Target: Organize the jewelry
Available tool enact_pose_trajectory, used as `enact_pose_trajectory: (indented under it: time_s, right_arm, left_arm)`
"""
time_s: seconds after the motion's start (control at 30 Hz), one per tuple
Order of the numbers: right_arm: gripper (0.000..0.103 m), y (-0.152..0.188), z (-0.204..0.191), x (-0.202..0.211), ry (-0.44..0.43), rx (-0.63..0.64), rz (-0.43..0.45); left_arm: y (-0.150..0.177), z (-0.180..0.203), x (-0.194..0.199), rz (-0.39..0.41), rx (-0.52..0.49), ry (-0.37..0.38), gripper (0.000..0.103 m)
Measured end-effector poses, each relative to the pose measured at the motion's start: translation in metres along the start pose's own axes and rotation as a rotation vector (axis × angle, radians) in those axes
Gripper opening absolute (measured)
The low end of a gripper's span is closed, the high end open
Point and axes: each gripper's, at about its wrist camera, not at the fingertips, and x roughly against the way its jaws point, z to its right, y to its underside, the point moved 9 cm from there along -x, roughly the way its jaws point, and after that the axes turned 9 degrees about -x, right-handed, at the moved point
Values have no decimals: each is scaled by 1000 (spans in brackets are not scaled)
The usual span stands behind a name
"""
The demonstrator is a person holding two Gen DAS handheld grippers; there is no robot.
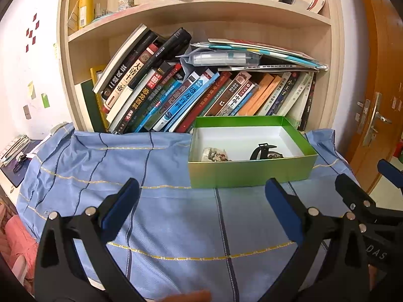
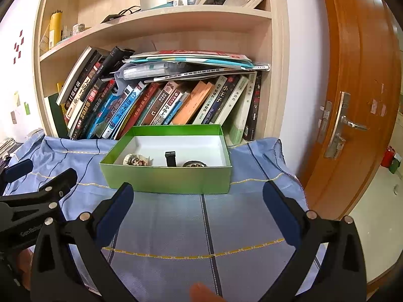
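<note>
Left wrist view. Left gripper (image 1: 201,196) hangs over the blue striped cloth (image 1: 163,214), jaws spread wide, nothing between the blue pads (image 1: 121,203). Green box (image 1: 252,173) sits at about 1 o'clock from the jaws, near but apart from them, lid off, white inside. Inside it: a pale beaded cluster of jewelry (image 1: 215,154) toward the left near wall, and a black watch (image 1: 264,152) toward the right, its strap arching up. Right gripper (image 1: 365,183) shows at 3 o'clock, also spread. Behind the box, a wooden bookshelf (image 1: 335,75) with leaning books (image 1: 176,95). No loose jewelry visible on the cloth in this view.

Right wrist view. Right gripper (image 2: 197,198) is parted wide and empty, over the cloth (image 2: 201,226). Green box (image 2: 171,178) lies at 12 o'clock, just beyond the fingertips. Contents here: beaded cluster (image 2: 134,160) at left, black watch strap (image 2: 170,158) standing mid-box, a round dial-like piece (image 2: 194,164) at right, partly hidden by the near wall. Left gripper (image 2: 40,173) enters at 9 o'clock. An orange door (image 2: 352,100) stands at 2 o'clock.

Judgement: step in hand looks like either a pause with the pieces boxed, or an approach to the box. Cannot tell which. Next move likely calls for a descent over the near wall, jaws narrowed, onto one piece. The small, tangled cluster needs a careful pinch.
</note>
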Motion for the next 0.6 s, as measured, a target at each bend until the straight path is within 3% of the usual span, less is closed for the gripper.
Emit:
enact_pose_trajectory:
  time_s: [0.6]
  right_arm:
    - [100,0,-1,1,2,0,2]
  left_arm:
    - [0,-2,0,0,-1,0,99]
